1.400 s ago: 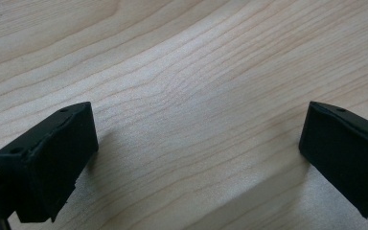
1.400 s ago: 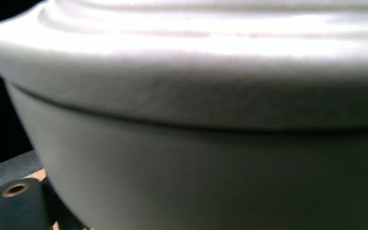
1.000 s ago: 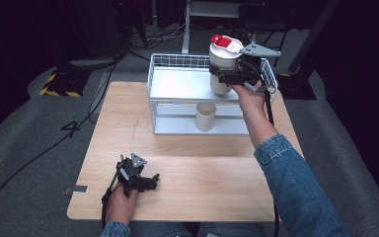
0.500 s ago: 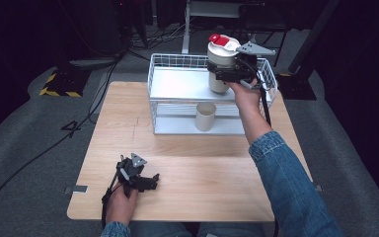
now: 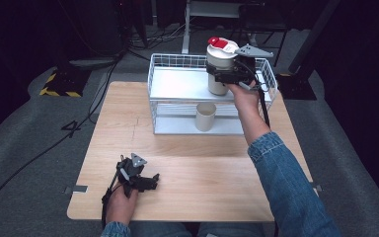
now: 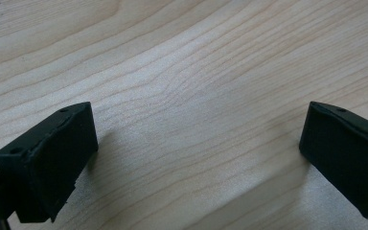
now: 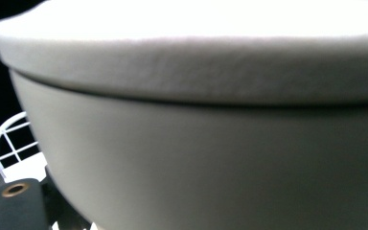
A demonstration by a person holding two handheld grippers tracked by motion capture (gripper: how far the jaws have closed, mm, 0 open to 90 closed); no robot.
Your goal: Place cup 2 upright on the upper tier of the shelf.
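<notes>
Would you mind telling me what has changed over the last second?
The right gripper, shut on the white canister, has shifted it slightly left over the wire rack's upper shelf. The left gripper stays open on the table; the cup is unmoved.

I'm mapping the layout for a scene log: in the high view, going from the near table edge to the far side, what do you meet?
left gripper → beige cup on the rack's lower shelf → white jar with red lid in the right gripper
</notes>
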